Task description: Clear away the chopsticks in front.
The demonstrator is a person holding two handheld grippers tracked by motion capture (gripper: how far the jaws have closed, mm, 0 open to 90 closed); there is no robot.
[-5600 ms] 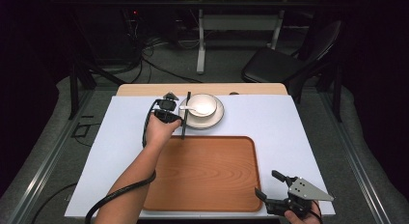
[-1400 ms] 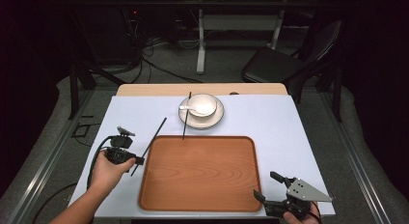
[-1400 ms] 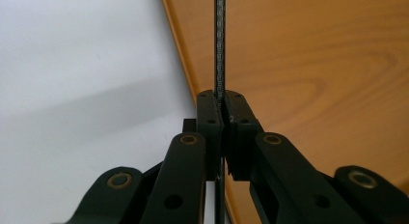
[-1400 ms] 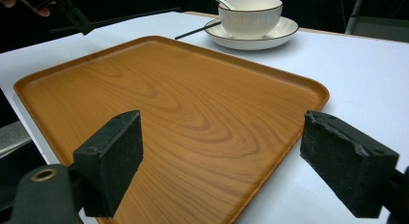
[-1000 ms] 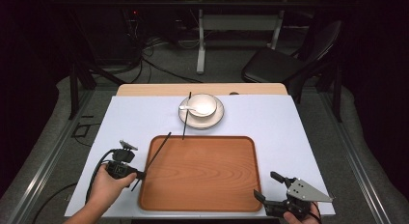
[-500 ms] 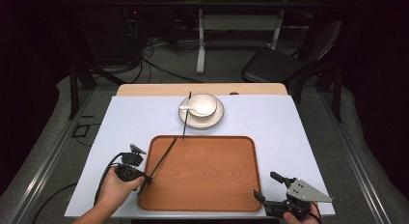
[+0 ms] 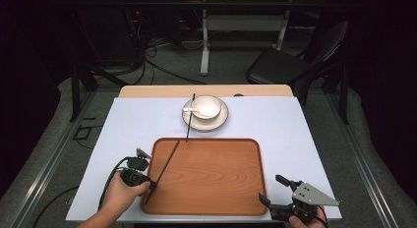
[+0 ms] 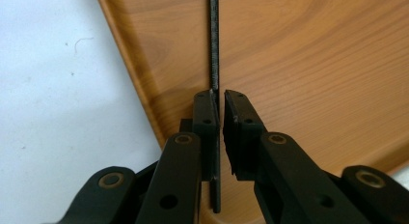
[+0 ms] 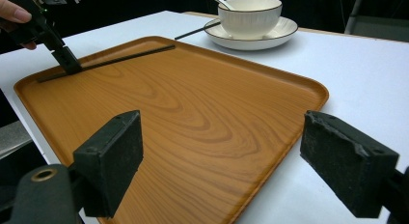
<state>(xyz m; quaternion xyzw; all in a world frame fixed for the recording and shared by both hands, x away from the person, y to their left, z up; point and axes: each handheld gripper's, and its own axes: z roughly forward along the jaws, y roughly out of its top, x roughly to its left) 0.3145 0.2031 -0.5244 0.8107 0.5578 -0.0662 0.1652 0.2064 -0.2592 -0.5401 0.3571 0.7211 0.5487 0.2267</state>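
Left gripper (image 7: 147,181) at tray's (image 7: 211,198) left edge, jaws nearly closed around a black chopstick (image 7: 164,169) and just starting to part; it lies slanted in the tray, which was bare seconds ago. Second chopstick (image 7: 190,117) leans on the saucer (image 7: 221,124). Bowl (image 7: 206,108) holds a spoon (image 7: 193,110). Right gripper (image 7: 275,191) wide open, holding nothing, unmoved at tray's near right corner. White table (image 7: 305,134), dark room, chair (image 7: 295,66) behind.

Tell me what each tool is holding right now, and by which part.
Left tool grips the black chopstick near its lower end, over the tray. Right tool holds nothing.
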